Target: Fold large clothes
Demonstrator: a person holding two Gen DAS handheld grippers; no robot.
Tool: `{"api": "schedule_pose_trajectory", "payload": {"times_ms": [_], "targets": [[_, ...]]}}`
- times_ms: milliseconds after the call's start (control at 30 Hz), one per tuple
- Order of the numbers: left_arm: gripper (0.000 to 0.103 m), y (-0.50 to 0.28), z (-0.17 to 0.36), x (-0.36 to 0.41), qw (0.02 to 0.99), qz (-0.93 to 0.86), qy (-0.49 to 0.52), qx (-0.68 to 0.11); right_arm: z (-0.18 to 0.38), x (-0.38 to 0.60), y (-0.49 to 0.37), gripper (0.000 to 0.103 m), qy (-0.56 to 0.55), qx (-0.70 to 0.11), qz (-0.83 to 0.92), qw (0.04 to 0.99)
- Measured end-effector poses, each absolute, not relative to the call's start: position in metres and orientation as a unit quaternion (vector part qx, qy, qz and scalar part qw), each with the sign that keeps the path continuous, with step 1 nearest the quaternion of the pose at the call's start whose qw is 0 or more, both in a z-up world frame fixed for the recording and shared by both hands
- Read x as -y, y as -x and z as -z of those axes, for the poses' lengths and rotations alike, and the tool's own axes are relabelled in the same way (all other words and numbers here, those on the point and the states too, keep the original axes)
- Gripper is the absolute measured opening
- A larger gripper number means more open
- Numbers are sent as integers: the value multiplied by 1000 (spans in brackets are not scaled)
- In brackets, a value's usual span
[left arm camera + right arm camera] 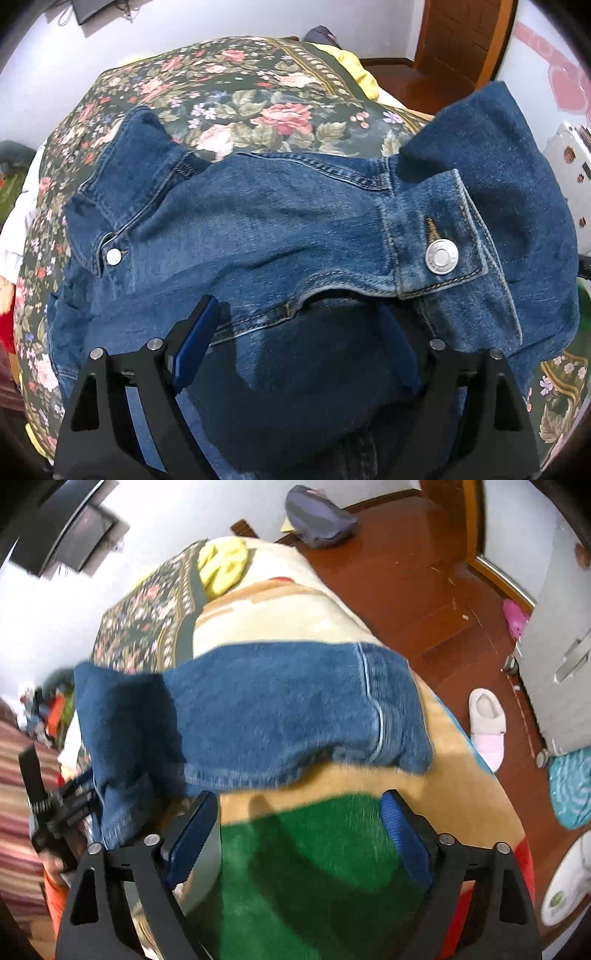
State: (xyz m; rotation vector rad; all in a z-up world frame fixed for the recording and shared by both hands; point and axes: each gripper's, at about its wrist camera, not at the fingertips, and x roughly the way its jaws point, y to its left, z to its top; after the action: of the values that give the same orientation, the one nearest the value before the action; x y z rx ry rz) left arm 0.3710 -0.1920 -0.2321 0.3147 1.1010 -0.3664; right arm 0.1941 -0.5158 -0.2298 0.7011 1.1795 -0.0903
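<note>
From the left wrist we see the denim jacket [280,229] on the flowered blanket [229,96]. Our left gripper [299,332] is spread wide over it, pinching nothing. The button [441,257] may have letters (too tiny to read).

From the right wrist, our right gripper [301,827] is spread wide too, over the plush blanket [303,849], just beside the jacket.

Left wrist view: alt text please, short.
A blue denim jacket lies on a floral bedspread, both sleeve cuffs folded in, and the open left tool straddles its near hem without pinching it.
</note>
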Motion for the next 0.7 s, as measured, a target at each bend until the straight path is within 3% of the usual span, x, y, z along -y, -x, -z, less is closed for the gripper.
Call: {"api": "schedule_pose_trajectory", "payload": {"times_ms": [133, 167, 300, 367, 433, 700], "targets": [[85, -364, 223, 184, 833, 164, -143, -508, 240, 522, -214, 71, -353, -535, 56, 765], [85, -362, 221, 181, 836, 160, -145, -504, 242, 524, -217, 62, -356, -534, 61, 764], [85, -356, 214, 171, 846, 146, -158, -488, 253, 533, -231, 43, -367, -524, 83, 764], [85, -355, 212, 167, 849, 139, -163, -483, 250, 535, -239, 21, -362, -513, 91, 773], [85, -355, 207, 162, 852, 135, -162, -479, 239, 538, -245, 12, -348, -502, 90, 786], [85, -356, 184, 139, 870, 123, -125, -461, 128, 547, -258, 8, -245, -413, 121, 869]]}}
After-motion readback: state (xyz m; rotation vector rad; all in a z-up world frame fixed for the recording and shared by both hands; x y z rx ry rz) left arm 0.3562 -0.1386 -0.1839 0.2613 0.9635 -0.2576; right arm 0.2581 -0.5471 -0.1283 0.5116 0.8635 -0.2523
